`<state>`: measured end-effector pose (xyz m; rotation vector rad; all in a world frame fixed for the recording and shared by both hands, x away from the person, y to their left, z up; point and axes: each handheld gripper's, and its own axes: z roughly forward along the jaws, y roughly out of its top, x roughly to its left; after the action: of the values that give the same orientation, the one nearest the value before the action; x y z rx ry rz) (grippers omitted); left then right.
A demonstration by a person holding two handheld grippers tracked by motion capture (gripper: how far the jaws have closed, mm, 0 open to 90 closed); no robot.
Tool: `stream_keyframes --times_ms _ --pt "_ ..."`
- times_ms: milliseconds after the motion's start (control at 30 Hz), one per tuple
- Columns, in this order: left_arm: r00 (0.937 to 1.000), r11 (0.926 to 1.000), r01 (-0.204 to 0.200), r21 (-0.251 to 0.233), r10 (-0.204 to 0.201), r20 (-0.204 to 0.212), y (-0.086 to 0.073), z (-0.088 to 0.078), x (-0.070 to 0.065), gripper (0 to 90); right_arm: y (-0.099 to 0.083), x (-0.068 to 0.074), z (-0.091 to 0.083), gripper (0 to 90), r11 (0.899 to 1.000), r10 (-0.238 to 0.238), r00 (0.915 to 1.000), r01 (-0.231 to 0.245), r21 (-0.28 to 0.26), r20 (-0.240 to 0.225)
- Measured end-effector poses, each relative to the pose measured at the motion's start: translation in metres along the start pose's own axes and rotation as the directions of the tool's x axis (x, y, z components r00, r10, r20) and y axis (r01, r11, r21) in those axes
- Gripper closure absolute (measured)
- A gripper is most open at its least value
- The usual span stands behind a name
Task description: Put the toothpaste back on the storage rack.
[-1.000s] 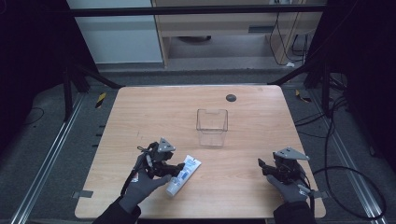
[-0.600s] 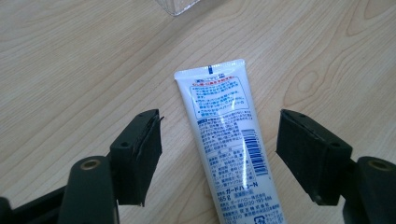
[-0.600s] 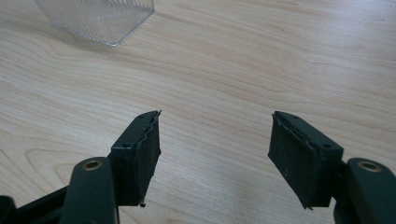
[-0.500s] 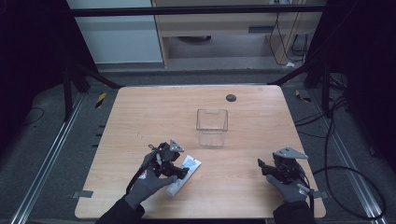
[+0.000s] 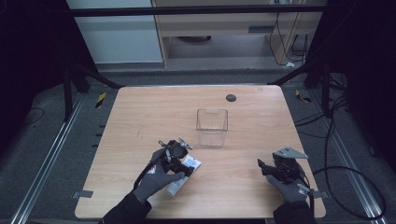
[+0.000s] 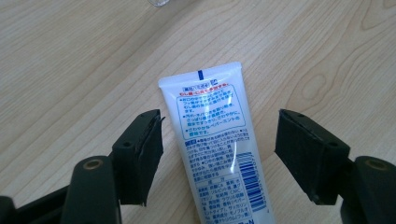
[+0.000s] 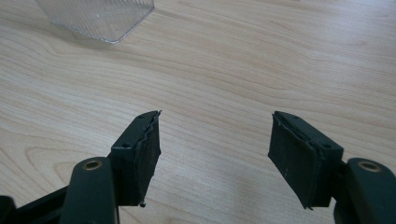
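Observation:
A white tube (image 5: 192,163) with blue and red print lies flat on the wooden table (image 5: 140,116), near its front left. My left gripper (image 5: 184,170) hangs right over it, held in a gloved hand. In the left gripper view the tube (image 6: 212,140) runs between the two jaws of the left gripper (image 6: 218,156), crimped end farthest away. The jaws have just been opening, and both pads stand clear of the tube. My right gripper (image 5: 262,167) rests low near the front right, its jaws wide apart. The right gripper (image 7: 215,154) has only bare wood between its jaws.
A clear plastic box (image 5: 212,127) stands upright at the table's middle, beyond both grippers; its corner (image 7: 98,16) shows in the right gripper view. A small dark round spot (image 5: 230,97) sits near the far edge. Cables lie on the floor to the right.
My left hand has moved right and a little down, from beside the tube to over it, and now covers its middle. The right hand has kept still.

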<state>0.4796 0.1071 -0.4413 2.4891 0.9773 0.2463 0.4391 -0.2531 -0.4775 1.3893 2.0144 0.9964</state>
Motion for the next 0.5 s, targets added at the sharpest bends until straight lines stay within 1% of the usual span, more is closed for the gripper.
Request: stream_keyframes --times_ms 167,367,433,500 --pt "1.0000 0.9996 -0.001 0.028 0.001 0.000 0.001 0.008 -0.001 31.4 0.000 0.000 0.001 33.5 1.000 -0.001 1.0000 0.001 0.005 -0.001" --pt "1.0000 0.9986 0.009 0.053 -0.009 0.003 0.000 0.016 0.003 32.2 0.000 0.000 0.002 33.5 1.000 -0.006 1.0000 0.006 0.011 -0.005" --pt "0.9999 0.9984 0.014 0.056 -0.014 0.005 -0.001 0.017 0.003 32.4 0.000 0.000 0.002 33.6 1.000 -0.004 1.0000 0.004 0.014 -0.006" --pt "0.9998 0.9975 0.017 0.069 -0.018 0.007 -0.001 0.020 0.004 32.3 0.000 0.001 0.002 33.6 1.000 0.006 0.9999 -0.006 0.019 -0.012"
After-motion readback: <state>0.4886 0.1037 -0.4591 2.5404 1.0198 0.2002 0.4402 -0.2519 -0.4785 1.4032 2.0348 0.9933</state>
